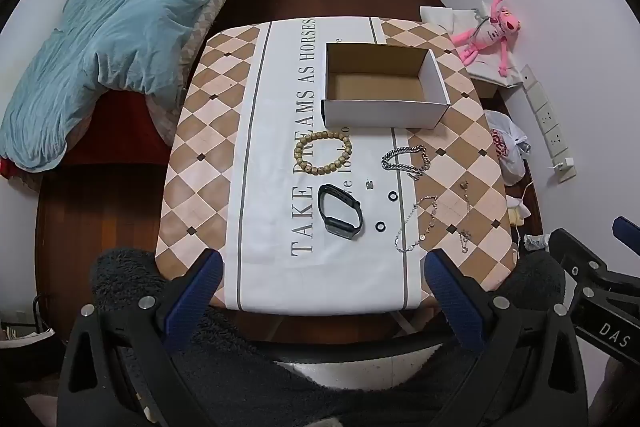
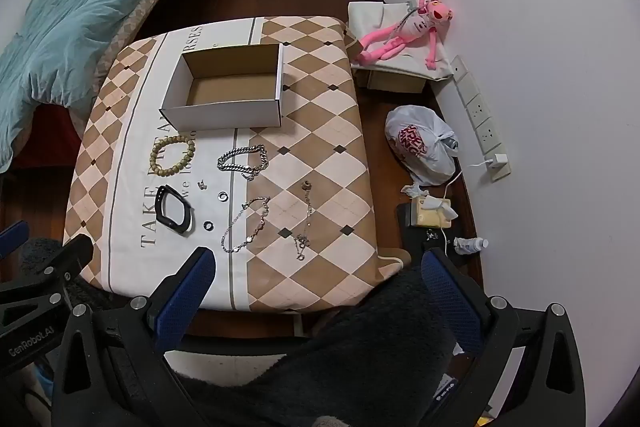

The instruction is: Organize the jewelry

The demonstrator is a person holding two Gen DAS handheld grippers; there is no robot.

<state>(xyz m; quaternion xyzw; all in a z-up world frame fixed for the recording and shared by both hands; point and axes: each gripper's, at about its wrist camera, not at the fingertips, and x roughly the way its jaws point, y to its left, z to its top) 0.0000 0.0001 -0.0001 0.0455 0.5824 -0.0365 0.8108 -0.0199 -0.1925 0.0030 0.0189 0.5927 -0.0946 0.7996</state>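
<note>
Start step: both grippers, left gripper (image 1: pixel 322 281) and right gripper (image 2: pixel 316 277), released, holding nothing; next, grab bead bracelet (image 1: pixel 323 151) for empty box (image 1: pixel 384 109).

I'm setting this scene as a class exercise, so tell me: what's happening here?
A person holds a gripper in each hand above the near edge of a table, about to tidy jewelry. The left gripper and right gripper are both open and hold nothing. The cardboard box sits empty. The bead bracelet, black wristband, chunky chain and thin necklaces all lie on the cloth.
</note>
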